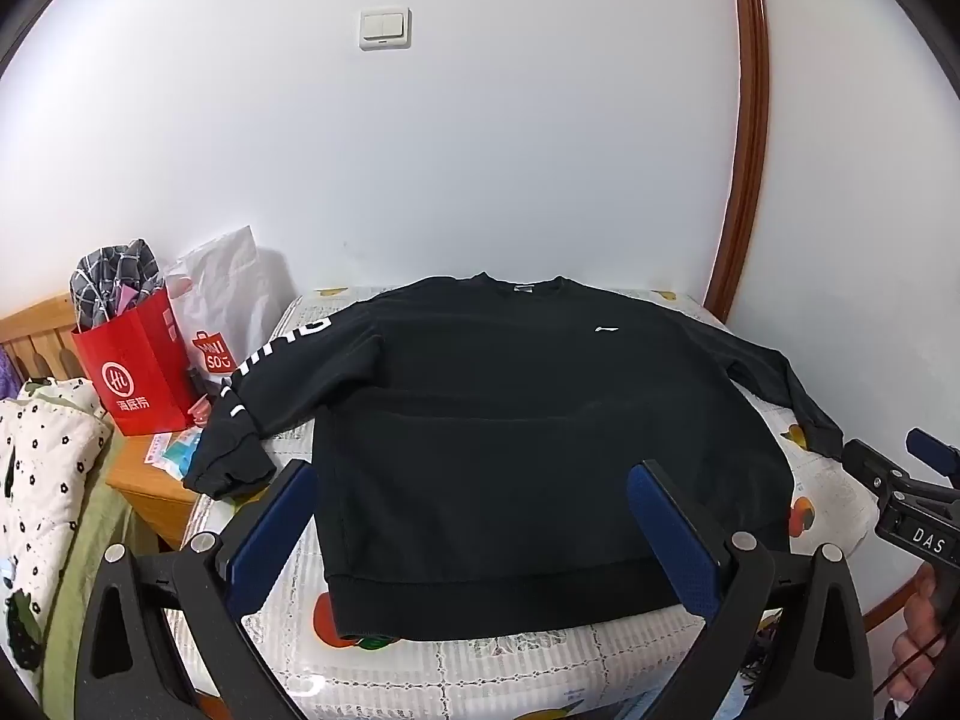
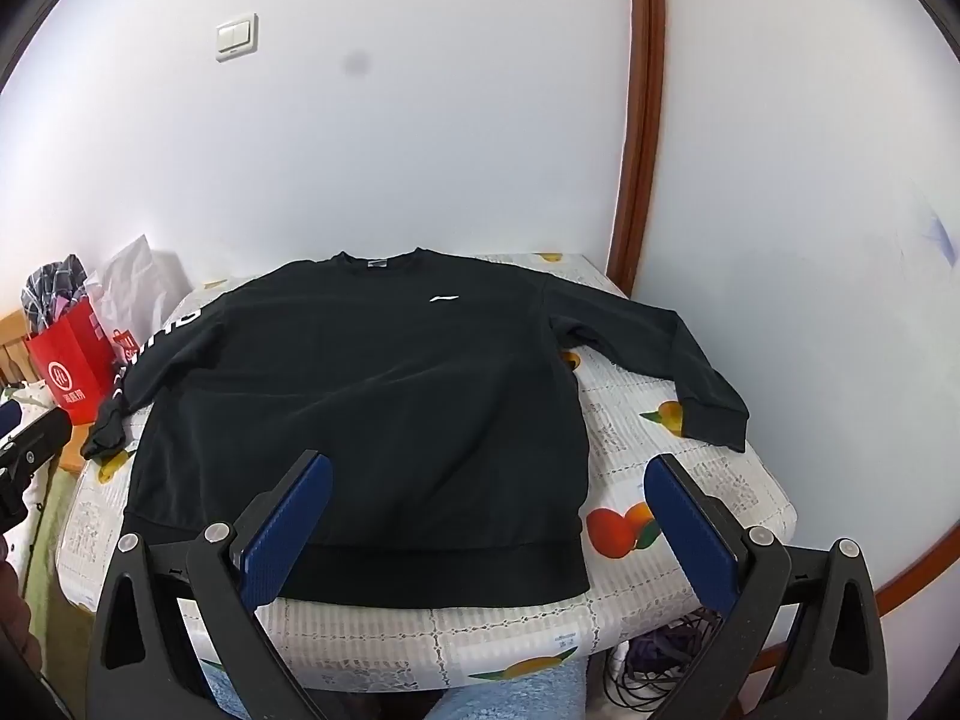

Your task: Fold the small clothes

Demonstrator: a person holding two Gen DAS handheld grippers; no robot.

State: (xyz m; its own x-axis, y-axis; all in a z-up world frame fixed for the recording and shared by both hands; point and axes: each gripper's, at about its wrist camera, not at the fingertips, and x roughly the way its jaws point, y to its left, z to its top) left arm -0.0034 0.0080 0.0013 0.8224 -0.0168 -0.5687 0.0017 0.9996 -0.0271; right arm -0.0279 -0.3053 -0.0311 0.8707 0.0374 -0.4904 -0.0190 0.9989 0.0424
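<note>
Left wrist: red bag (image 1: 141,369) far left on nightstand (image 1: 153,480), black sweatshirt (image 1: 510,414) flat on table (image 1: 510,666), sleeves out. Left gripper (image 1: 474,531) spread wide over hem, nothing pinched. Right gripper (image 2: 489,516) also spread, above hem's right corner, empty.

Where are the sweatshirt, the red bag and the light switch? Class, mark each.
sweatshirt (image 2: 360,396), right wrist view, middle of the chest panel
red bag (image 1: 141,372), left wrist view, front face by the white logo
light switch (image 1: 385,27), left wrist view, centre of the plate
</note>
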